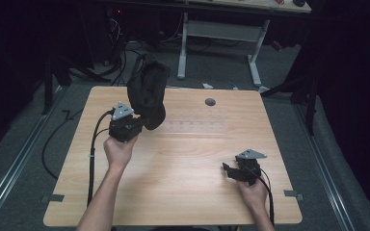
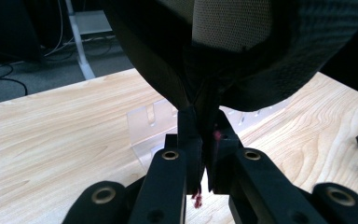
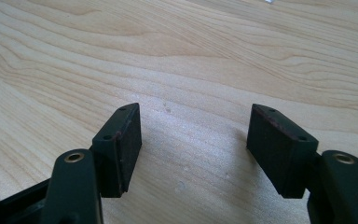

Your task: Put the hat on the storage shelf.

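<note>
- High view showed the left gripper [image 1: 136,119] raised over the table [image 1: 183,159], its jaws pinching the lower edge of a black cap [image 1: 147,91] that hung up and beyond them.
- Left gripper view: the jaws pressed together on the cap's [image 2: 242,60] fabric; a clear rack [image 2: 149,126] lay just beyond them.
- Right gripper [image 3: 193,142] sat low over bare wood, jaws spread wide, holding nothing, well apart from the cap.
</note>
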The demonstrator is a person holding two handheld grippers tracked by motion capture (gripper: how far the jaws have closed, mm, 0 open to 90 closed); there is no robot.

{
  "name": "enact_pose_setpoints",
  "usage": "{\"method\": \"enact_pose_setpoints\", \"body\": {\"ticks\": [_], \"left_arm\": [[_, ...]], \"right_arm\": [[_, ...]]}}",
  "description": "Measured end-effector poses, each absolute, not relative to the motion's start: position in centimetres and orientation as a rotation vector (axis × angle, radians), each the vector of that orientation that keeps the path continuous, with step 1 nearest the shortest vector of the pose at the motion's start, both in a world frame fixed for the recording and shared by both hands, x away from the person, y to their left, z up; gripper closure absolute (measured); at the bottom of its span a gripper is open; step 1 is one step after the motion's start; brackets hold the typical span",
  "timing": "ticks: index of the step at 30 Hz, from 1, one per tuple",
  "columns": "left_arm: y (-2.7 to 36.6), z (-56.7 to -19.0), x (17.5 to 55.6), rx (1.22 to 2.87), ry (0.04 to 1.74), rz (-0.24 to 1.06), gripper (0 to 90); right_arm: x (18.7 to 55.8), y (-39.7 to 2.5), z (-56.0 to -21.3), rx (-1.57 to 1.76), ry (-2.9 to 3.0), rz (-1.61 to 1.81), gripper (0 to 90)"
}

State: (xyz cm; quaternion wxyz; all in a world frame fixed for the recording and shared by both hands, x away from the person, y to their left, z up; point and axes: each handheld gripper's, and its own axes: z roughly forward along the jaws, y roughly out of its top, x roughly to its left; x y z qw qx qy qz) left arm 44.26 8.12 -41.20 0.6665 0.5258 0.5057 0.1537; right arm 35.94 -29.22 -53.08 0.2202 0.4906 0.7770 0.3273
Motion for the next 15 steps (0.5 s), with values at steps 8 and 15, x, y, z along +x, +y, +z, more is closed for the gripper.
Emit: {"method": "enact_pose_setpoints", "body": {"ticks": [8, 15], "left_arm": [[7.9, -41.9, 45.0, 1.197, 1.164, 0.364, 86.0], [7.7, -42.4, 45.5, 1.205, 1.179, 0.375, 86.0]], "right_arm": [[35.9, -29.2, -53.1, 1.357, 2.149, 0.905, 35.4], [35.9, -29.2, -53.1, 1.358, 2.148, 0.905, 35.3]]}}
